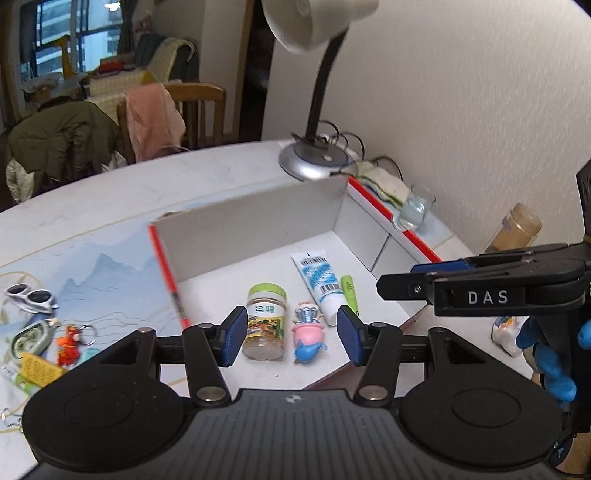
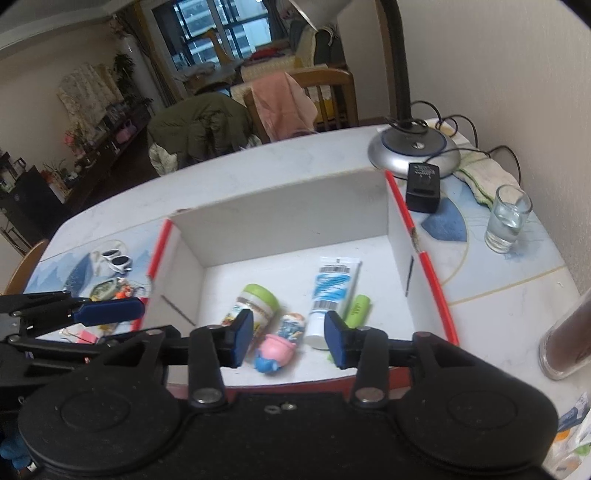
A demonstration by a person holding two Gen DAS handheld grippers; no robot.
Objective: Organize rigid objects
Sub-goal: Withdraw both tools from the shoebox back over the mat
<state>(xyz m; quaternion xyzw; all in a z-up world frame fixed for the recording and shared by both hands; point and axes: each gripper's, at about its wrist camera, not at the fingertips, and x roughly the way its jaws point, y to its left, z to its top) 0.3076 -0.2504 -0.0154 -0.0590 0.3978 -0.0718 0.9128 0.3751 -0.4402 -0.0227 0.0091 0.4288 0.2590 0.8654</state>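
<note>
Lying in the box (image 1: pixel 258 225) are four things, several wait left of it, both grippers' fingers (image 1: pixel 234 338) spread, empty.

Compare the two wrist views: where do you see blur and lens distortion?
Left wrist view: the lamp shade is smeared and the table edge bows from the fisheye. Right wrist view: the jar and the toy figure in the box look smeared.

A pale textured wall (image 1: pixel 461 110) rose on the right. Far off, a dark window (image 2: pixel 218 33) showed behind wooden chairs (image 2: pixel 332 96), one draped with a pink cloth (image 2: pixel 284 99), another with an olive jacket (image 2: pixel 199 125). Far left stood a cluttered shelf (image 2: pixel 110 122).
</note>
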